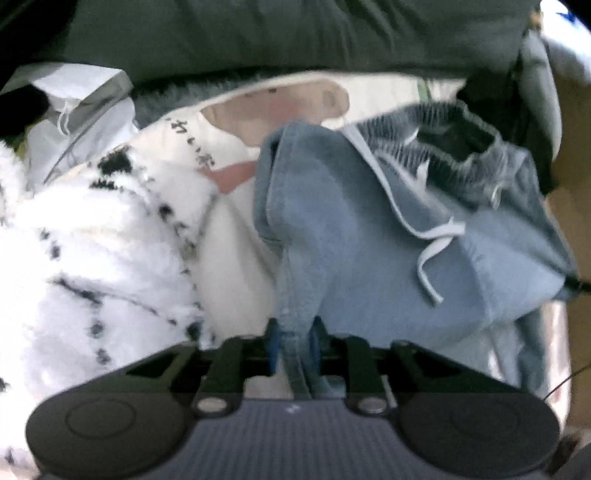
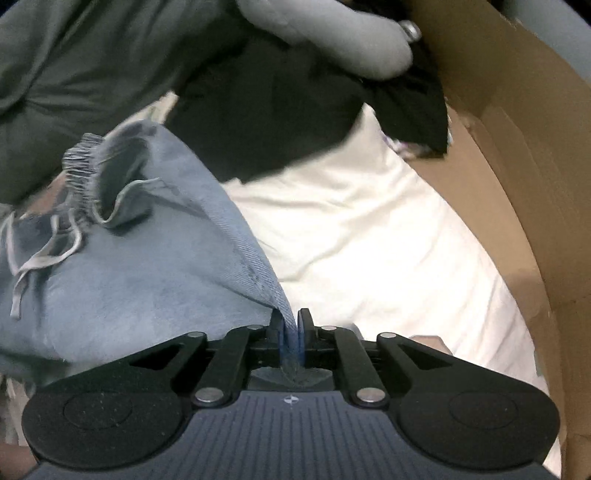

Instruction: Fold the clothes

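While both cameras blur slightly, the left tongs (image 1: 294, 345) are plainly clenched on a hem of the blue sweatpants (image 1: 369, 266), a narrow fold of the cloth running down between the blue pads at 6 o'clock in the left wrist view. The right tongs (image 2: 291, 334) likewise grasp another edge of the blue sweatpants (image 2: 140, 280), the fabric pinched tight between the pads. From the left tongs the garment spreads toward 1 o'clock, where its gathered waistband (image 1: 461, 147) gapes open and a white drawstring (image 1: 432, 251) dangles loose across the front. From the right tongs it bulges toward 9 o'clock, the waistband near 10 o'clock. The sweatpants rest on a heap of other clothes: a fluffy white item with black marks (image 1: 92, 258) at 9 o'clock in the left view, a cream printed piece (image 1: 236, 122) behind it, and a dark green garment (image 1: 295, 33) at 12 o'clock. In the right view, a cream sheet (image 2: 369, 229) lies at 2 o'clock, a black garment (image 2: 295, 110) at 12, and a cardboard wall (image 2: 517, 147) curves along 3 o'clock.
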Available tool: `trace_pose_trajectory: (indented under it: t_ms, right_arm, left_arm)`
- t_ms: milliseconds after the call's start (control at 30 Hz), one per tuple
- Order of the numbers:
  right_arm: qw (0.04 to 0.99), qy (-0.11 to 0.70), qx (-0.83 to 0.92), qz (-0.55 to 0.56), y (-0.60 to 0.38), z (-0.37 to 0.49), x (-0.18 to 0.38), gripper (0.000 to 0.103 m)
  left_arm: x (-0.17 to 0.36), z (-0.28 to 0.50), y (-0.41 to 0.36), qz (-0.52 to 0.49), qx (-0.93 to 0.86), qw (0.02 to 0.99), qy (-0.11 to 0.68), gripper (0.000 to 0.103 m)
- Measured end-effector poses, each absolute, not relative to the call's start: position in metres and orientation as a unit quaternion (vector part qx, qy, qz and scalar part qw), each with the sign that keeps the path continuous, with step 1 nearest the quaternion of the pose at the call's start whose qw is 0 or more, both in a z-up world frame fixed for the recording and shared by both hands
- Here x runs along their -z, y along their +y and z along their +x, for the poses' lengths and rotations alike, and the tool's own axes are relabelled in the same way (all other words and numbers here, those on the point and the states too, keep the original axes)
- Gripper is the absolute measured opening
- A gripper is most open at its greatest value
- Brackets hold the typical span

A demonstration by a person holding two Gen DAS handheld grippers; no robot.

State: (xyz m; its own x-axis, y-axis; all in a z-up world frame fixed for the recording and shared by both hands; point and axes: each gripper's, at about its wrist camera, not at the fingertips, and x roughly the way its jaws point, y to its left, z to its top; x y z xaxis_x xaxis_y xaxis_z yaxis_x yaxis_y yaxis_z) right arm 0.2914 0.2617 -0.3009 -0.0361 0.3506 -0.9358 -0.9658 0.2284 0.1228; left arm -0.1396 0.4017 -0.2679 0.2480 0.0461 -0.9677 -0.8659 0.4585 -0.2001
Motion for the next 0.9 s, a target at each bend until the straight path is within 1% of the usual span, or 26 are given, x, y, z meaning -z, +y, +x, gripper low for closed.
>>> trace_pose_trajectory:
  t_ms: [33, 67, 100, 133, 167, 200, 400, 467, 600, 667, 733, 767, 800, 900]
  right_arm:
    - [0.62, 0.484, -0.531, -0.315, 0.262, 0.293, 0.302, 0.014]
    - [0.622, 0.481, -0.531, -0.316, 0.262, 0.292, 0.302, 0.018]
    - [0.626, 0.476, -0.53, -0.319, 0.262, 0.291, 0.301, 0.028]
    - [0.63, 0.467, -0.529, -0.325, 0.264, 0.288, 0.298, 0.031]
    - [0.633, 0.457, -0.531, -0.328, 0.264, 0.285, 0.295, 0.036]
    - [0.636, 0.449, -0.533, -0.331, 0.265, 0.282, 0.292, 0.039]
    - [0.663, 0.41, -0.539, -0.319, 0.271, 0.28, 0.271, 0.054]
    - [0.673, 0.404, -0.537, -0.309, 0.274, 0.282, 0.266, 0.055]
    - [0.679, 0.392, -0.542, -0.303, 0.279, 0.279, 0.262, 0.055]
    - [0.679, 0.385, -0.547, -0.301, 0.281, 0.275, 0.262, 0.055]
    - [0.678, 0.379, -0.551, -0.305, 0.283, 0.271, 0.262, 0.055]
    - [0.677, 0.377, -0.552, -0.307, 0.283, 0.269, 0.263, 0.055]
    - [0.675, 0.377, -0.554, -0.309, 0.284, 0.267, 0.264, 0.055]
    - [0.667, 0.376, -0.56, -0.315, 0.285, 0.259, 0.267, 0.055]
  left_arm:
    - [0.267, -0.139, 0.401, -0.393, -0.337, 0.685, 0.513, 0.029]
    - [0.265, -0.14, 0.401, -0.391, -0.34, 0.687, 0.51, 0.037]
    - [0.262, -0.141, 0.403, -0.394, -0.342, 0.69, 0.502, 0.042]
    - [0.259, -0.142, 0.405, -0.398, -0.344, 0.693, 0.494, 0.044]
    - [0.255, -0.144, 0.407, -0.402, -0.346, 0.695, 0.485, 0.049]
    - [0.253, -0.145, 0.409, -0.404, -0.35, 0.697, 0.478, 0.052]
    - [0.253, -0.139, 0.433, -0.406, -0.384, 0.7, 0.446, 0.054]
    - [0.255, -0.136, 0.445, -0.411, -0.399, 0.702, 0.423, 0.054]
    - [0.263, -0.131, 0.463, -0.416, -0.414, 0.706, 0.397, 0.052]
    - [0.269, -0.131, 0.469, -0.42, -0.427, 0.7, 0.389, 0.048]
    - [0.278, -0.135, 0.476, -0.433, -0.439, 0.692, 0.376, 0.037]
    - [0.283, -0.136, 0.479, -0.437, -0.445, 0.687, 0.372, 0.025]
    - [0.287, -0.137, 0.482, -0.439, -0.453, 0.681, 0.372, 0.021]
    - [0.3, -0.137, 0.49, -0.447, -0.459, 0.672, 0.371, 0.02]
